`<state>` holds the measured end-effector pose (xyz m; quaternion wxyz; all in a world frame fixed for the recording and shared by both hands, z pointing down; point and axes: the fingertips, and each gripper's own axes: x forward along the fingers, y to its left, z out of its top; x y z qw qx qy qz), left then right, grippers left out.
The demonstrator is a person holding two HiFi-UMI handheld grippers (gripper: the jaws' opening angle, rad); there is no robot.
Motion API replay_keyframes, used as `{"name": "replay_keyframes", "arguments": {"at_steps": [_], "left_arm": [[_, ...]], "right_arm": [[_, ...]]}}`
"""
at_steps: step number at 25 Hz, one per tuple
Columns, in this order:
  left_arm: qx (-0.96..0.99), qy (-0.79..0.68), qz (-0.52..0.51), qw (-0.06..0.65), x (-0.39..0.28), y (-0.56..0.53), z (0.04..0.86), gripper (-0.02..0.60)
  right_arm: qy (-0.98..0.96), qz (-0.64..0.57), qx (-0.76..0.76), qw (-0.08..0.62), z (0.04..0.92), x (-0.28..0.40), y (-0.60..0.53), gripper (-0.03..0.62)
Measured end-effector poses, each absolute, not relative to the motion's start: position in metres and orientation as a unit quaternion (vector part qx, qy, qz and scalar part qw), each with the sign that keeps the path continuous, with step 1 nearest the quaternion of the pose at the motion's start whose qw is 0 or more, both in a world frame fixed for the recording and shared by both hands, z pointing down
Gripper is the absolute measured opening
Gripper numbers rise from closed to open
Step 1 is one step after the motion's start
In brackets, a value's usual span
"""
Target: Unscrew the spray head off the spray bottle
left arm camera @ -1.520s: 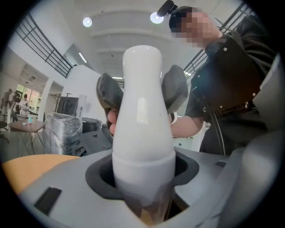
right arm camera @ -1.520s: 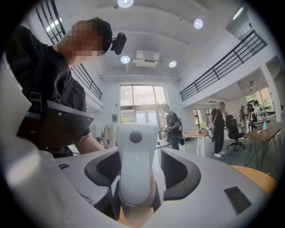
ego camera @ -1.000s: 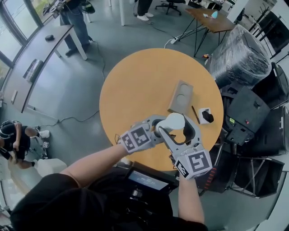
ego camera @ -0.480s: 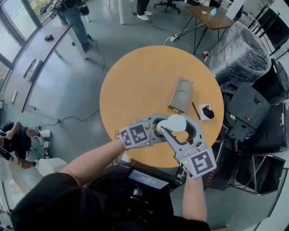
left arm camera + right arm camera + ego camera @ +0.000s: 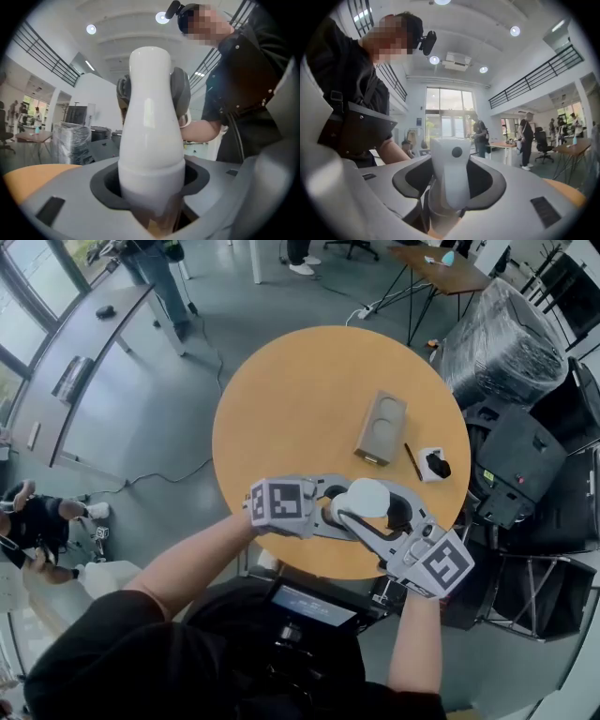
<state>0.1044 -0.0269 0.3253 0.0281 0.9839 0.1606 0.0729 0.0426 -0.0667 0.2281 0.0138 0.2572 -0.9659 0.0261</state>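
The right gripper (image 5: 449, 199) is closing its jaws around the spray head (image 5: 450, 154), which stands upright between them with its nozzle hole facing the camera. A dark gap shows on either side of the head, so the pads do not appear to press on it yet. A second ago these jaws stood wider, and in the head view this gripper's marker cube has swung from the bottom centre toward the lower right of the frame. This looks like a fresh bite on the head from a new angle, ready for a twist, and the head is still seated on the bottle.

The left gripper (image 5: 151, 201) is clenched on the lower body of the spray bottle (image 5: 151, 126), as it was a second ago, bracing it at the near edge of the round table (image 5: 300, 399), low in the frame.

The bottle is opaque white, so its contents cannot be seen. To the upper right of it lies a grey tray (image 5: 380, 428) whose round recesses look empty, then a thin dark stick (image 5: 412, 461) and a small white holder (image 5: 433, 465) with a black piece on it
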Motion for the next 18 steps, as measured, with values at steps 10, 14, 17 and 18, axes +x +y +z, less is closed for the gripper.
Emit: {"name": "replay_keyframes", "arguments": {"at_steps": [10,14,17,18], "left_arm": [[0.974,0.211,0.074,0.035,0.107,-0.008,0.32,0.29],[0.989,0.131,0.061,0.035,0.115,-0.031,0.32,0.291],[0.996,0.067,0.047,0.027,0.119,-0.05,0.318,0.291],[0.998,0.036,0.047,0.021,0.12,-0.06,0.318,0.291]], "right_arm": [[-0.979,0.032,0.203,-0.012,0.222,0.051,-0.057,0.247],[-0.957,0.035,0.289,-0.002,0.226,0.062,-0.079,0.344],[-0.938,0.033,0.346,-0.006,0.222,0.071,-0.09,0.363],[-0.929,0.031,0.368,-0.008,0.221,0.075,-0.094,0.368]]}}
